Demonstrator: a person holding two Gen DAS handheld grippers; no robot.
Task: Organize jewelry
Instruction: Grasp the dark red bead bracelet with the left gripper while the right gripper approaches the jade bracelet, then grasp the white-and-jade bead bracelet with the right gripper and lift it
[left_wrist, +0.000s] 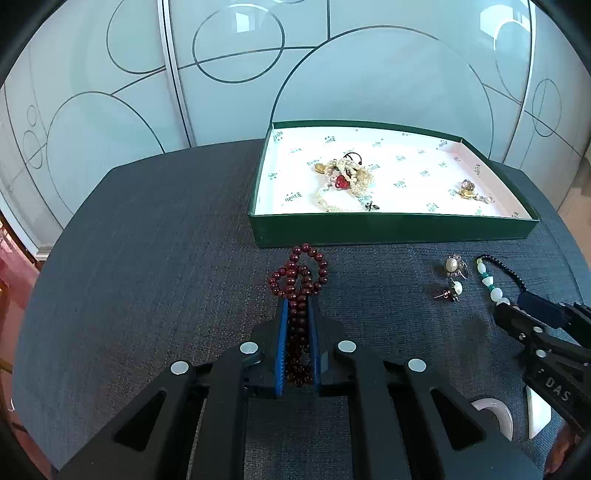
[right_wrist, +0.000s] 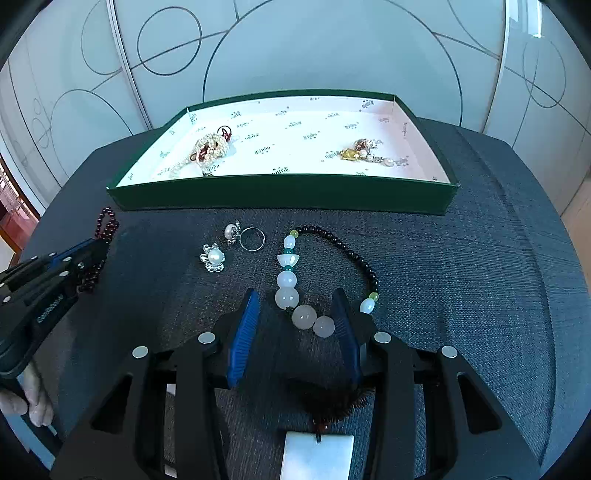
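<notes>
Two grippers, two strands: left gripper (left_wrist: 298, 306) was pinching the dark red bead strand (left_wrist: 299, 275), right gripper (right_wrist: 297, 314) was spread wide around the white bead necklace (right_wrist: 295, 291).

Where the red strand was: on the dark table (left_wrist: 166, 240), just in front of the green box (left_wrist: 391, 227), its loops spilling past the fingertips.

How it'd handle (my guess): light and totally floppy, slick round beads, so it'll droop and swing when lifted. Grabbing a bunched section like that looked smarter than a single bead.

Looks: small glossy maroon beads, doubled into a few loops.

White necklace: big milky beads, a teal spacer, then a run of small black beads, lying between the open jaws; a pale flat pendant (right_wrist: 317, 458) and a dark tassel sat nearer the camera. Chunkier, probably heavier, and those beads could chip.

Also on the table: two pearl earrings (right_wrist: 213, 257) and a ring (right_wrist: 252, 239).

Already in the box: a pearl tangle (left_wrist: 345, 177) and a small gold-toned bunch (left_wrist: 471, 190).
</notes>
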